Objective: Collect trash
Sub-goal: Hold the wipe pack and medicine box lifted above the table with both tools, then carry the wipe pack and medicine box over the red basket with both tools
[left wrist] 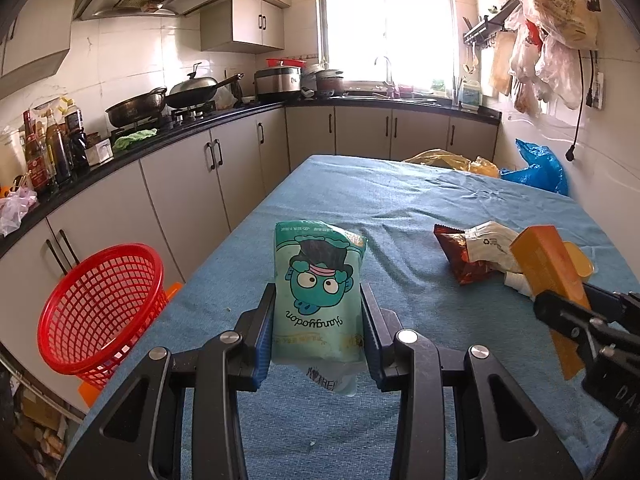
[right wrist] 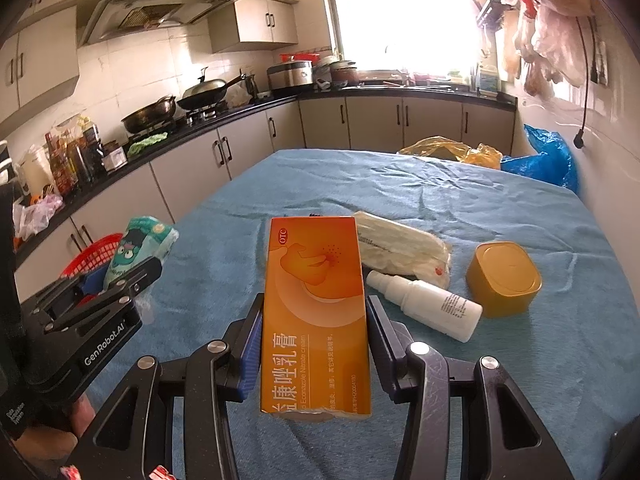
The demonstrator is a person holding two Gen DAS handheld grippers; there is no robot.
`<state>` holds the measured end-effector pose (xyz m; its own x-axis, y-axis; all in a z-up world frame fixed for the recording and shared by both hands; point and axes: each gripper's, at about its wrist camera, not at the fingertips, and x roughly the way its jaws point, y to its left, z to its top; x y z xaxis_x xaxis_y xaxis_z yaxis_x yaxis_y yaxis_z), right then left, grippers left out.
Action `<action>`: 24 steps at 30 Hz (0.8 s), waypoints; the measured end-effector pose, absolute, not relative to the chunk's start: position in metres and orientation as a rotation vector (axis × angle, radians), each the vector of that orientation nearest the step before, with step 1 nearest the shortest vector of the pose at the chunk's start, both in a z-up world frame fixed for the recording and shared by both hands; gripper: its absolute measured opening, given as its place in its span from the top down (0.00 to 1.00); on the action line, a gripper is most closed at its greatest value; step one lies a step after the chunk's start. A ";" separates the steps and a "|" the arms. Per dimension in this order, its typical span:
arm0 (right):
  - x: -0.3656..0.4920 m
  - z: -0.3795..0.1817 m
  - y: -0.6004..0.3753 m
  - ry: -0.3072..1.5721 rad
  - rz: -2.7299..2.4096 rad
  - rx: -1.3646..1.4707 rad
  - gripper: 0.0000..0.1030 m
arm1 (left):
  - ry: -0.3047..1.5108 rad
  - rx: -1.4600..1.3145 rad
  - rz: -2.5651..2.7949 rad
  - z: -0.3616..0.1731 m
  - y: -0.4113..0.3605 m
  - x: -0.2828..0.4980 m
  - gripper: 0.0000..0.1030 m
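Observation:
My left gripper (left wrist: 319, 300) is shut on a green cartoon tissue pack (left wrist: 318, 284) and holds it above the blue-covered table (left wrist: 400, 208). My right gripper (right wrist: 314, 312) is shut on an orange medicine box (right wrist: 316, 312), also held above the table. The red mesh basket (left wrist: 100, 308) stands tilted off the table's left edge. A brown snack wrapper (left wrist: 460, 256) and a white wrapper (left wrist: 492, 244) lie on the table. In the right wrist view a white spray bottle (right wrist: 428, 304), a pale wrapper (right wrist: 400, 244) and a yellow box (right wrist: 504, 276) lie to the right.
Yellow (left wrist: 448, 160) and blue plastic bags (left wrist: 540, 168) sit at the table's far end. A kitchen counter (left wrist: 120, 160) with bottles and pans runs along the left. Bags (left wrist: 552, 32) hang on the right wall.

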<state>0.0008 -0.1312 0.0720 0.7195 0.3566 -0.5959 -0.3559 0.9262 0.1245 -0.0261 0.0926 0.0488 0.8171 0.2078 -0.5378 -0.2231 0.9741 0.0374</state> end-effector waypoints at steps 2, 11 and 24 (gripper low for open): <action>0.000 0.074 -0.133 0.655 0.386 0.011 0.50 | 0.567 -0.019 0.238 0.050 0.092 -0.028 0.64; -0.013 0.087 -0.142 0.631 0.374 0.048 0.50 | 0.585 -0.013 0.236 0.053 0.091 -0.047 0.64; -0.016 0.086 -0.114 0.762 0.471 0.100 0.50 | 0.576 -0.147 0.188 0.086 0.142 -0.084 0.64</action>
